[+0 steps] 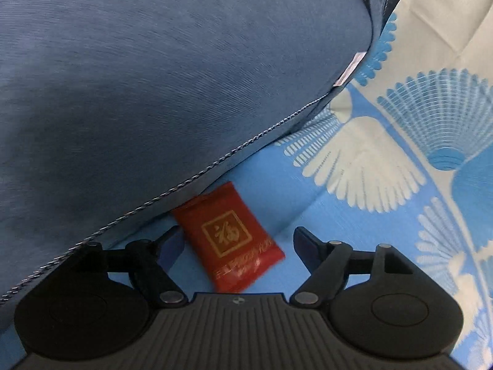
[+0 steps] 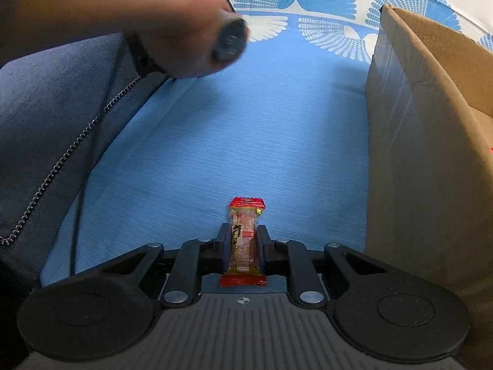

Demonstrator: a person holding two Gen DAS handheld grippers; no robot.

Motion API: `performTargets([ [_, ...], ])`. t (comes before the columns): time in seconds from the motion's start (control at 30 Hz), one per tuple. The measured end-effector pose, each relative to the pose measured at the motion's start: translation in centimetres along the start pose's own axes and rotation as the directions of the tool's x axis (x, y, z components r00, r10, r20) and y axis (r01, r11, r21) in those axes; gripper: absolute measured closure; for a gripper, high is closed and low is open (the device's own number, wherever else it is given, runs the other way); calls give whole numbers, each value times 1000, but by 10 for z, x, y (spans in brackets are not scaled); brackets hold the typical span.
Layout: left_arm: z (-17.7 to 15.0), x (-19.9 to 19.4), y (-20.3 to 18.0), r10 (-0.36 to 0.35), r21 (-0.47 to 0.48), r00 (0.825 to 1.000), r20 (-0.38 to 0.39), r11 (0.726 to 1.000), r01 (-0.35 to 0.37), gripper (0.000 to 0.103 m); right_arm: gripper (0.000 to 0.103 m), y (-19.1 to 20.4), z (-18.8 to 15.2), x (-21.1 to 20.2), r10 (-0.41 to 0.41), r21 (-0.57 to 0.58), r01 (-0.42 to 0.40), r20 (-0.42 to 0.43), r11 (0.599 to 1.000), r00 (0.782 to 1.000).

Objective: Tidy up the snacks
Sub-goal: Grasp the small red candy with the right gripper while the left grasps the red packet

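Two snacks show on your blue patterned sheet [image 2: 246,129], and that sheet is the landmark for everything here. The largest thing on it is the blue cushion [image 1: 154,92], whose corded edge runs down the sheet's left side; in the left wrist view it overhangs the top corner of the red packet [image 1: 229,237]. On the sheet's right side stands the cardboard box [image 2: 425,160], its near wall upright and its flap tilted outward; you cannot see inside it from here. Between cushion edge and box wall the plain blue band of sheet lies open, wide enough to move along.

Your left hand [image 2: 148,21], blurred, hangs over the sheet's far left beside the cushion. Your left hand-held gripper [image 1: 237,246] has its fingers spread wide, with the red packet lying flat on the sheet between them and touching neither pad.

Your right hand-held gripper [image 2: 245,243] is clamped narrowly on a slim clear-wrapped snack bar [image 2: 245,240] with red ends, held lengthwise between the pads above the sheet's near middle, left of the box.
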State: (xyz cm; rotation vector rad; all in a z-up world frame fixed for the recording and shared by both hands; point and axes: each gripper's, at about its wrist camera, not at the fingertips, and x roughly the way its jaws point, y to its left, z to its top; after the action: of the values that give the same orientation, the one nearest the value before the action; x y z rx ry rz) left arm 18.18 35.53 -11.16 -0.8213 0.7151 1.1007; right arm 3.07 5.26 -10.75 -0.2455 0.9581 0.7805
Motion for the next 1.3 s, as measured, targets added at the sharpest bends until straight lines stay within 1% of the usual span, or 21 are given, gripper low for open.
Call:
performTargets([
  [0.13,-2,9,-14,72,82,997,33,994,-74,19,85,-3,2,0,9,5,-9,-3,1000,1000],
  [0.17,-3,9,-16,79,107,996,40,991,-83,23,85,-5,2,1,11,3,-11,-4,1000,1000],
  [0.2,-4,7,-17,70,137,996,50,988,-77,37,85,-6,2,1,11,1,-11,-4,1000,1000],
  [0.27,-7,0,-23,45,232,997,62,971,-59,52,85,-8,2,1,12,-3,-12,-3,1000,1000],
  [0.33,-13,-8,-21,14,316,999,39,948,-25,55,85,-7,2,1,10,-8,-10,-1,1000,1000],
  [0.4,-18,-15,-12,-24,370,1000,-16,928,28,56,85,-6,2,1,9,-8,-9,-2,1000,1000],
  [0.47,-25,-31,-2,-69,445,996,-51,892,85,56,85,-6,2,1,7,-9,-7,-1,1000,1000],
  [0.5,-29,-39,1,-95,483,992,-77,867,121,56,85,-5,2,1,6,-9,-6,-1,1000,1000],
  [0.57,-37,-59,12,-137,559,983,-124,809,183,56,85,-5,2,1,5,-8,-5,0,1000,1000],
  [0.63,-48,-82,26,-175,619,967,-183,744,251,56,85,-5,2,0,9,-7,-9,0,1000,1000],
  [0.77,-80,-115,57,-215,661,931,-294,658,361,56,85,-3,2,-4,8,-21,-8,10,1000,1000],
  [0.83,-95,-123,70,-225,679,923,-312,627,382,56,85,-2,1,-7,7,-22,-6,17,1000,1000],
  [0.9,-114,-123,87,-228,686,921,-316,615,388,56,85,0,0,-10,4,-31,-3,23,1000,1000],
  [0.93,-121,-118,94,-200,696,923,-328,609,379,56,85,1,0,-11,2,-34,-1,22,999,1000],
  [0.97,-124,-115,96,-156,706,929,-335,611,357,56,85,1,0,-12,3,-32,-2,20,999,1000],
  [1.07,-117,-118,98,-195,709,923,-331,594,380,55,85,3,-4,-14,-3,-45,3,13,999,1000],
  [1.1,-117,-117,101,-184,711,926,-329,597,371,54,85,4,-6,-14,-2,-51,2,3,999,1000],
  [1.13,-117,-113,105,-155,709,930,-333,609,355,54,85,4,-8,-12,2,-51,-3,-7,999,1000],
  [1.2,-117,-109,114,-113,697,930,-349,632,338,54,84,5,-13,-11,3,-57,-4,-26,998,1000],
  [1.23,-116,-111,114,-118,693,929,-352,634,343,52,84,6,-14,-13,-1,-63,-1,-22,998,1000],
  [1.3,-115,-114,117,-130,685,926,-354,638,352,44,84,7,-15,-15,3,-71,-4,-20,997,1000],
])
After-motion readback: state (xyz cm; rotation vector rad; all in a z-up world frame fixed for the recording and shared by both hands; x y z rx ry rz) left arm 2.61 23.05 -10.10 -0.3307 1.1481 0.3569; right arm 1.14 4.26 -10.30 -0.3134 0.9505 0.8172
